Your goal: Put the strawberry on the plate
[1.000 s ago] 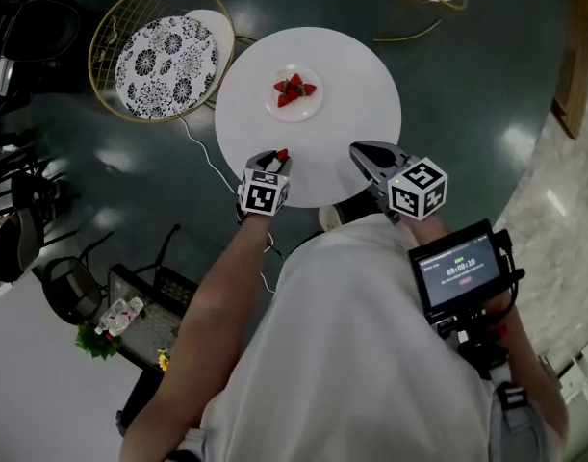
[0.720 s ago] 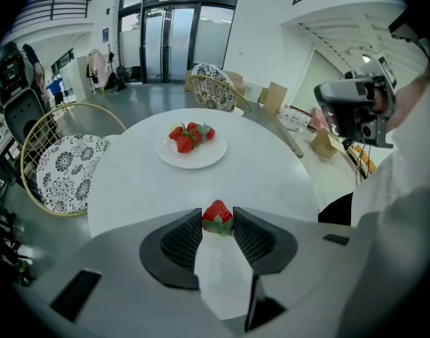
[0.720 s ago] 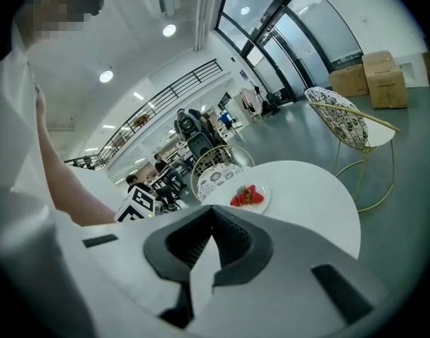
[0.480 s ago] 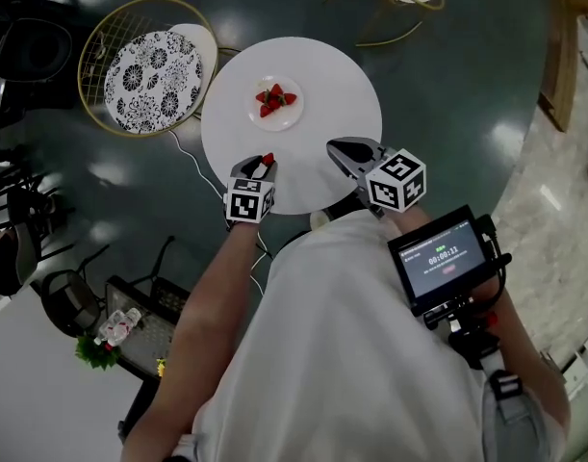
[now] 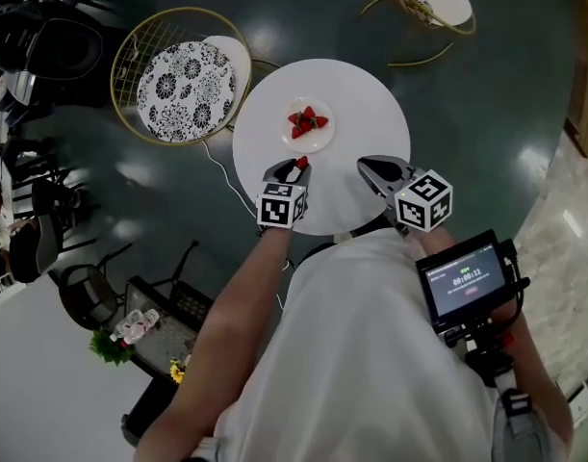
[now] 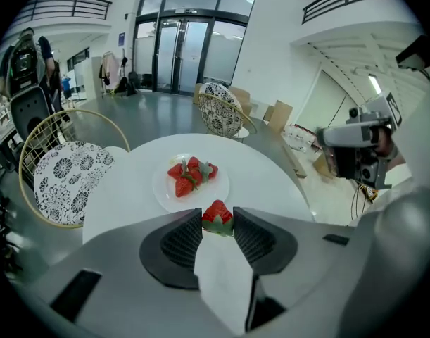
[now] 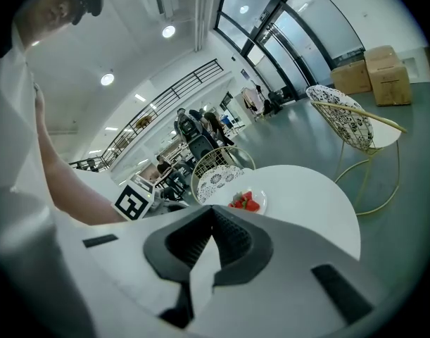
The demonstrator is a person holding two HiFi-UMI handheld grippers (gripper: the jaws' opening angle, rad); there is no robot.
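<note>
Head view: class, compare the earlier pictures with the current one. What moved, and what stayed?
The left gripper, shut on the red strawberry, has carried it forward over the round white table, closer to the small white plate of strawberries. The right gripper stays shut and empty near the table's edge; the plate's strawberries are unmoved.

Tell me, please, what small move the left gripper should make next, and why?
Probably carry the left gripper forward until it is over the plate: it is shut on a strawberry that sits short of the plate, where other strawberries already lie.
</note>
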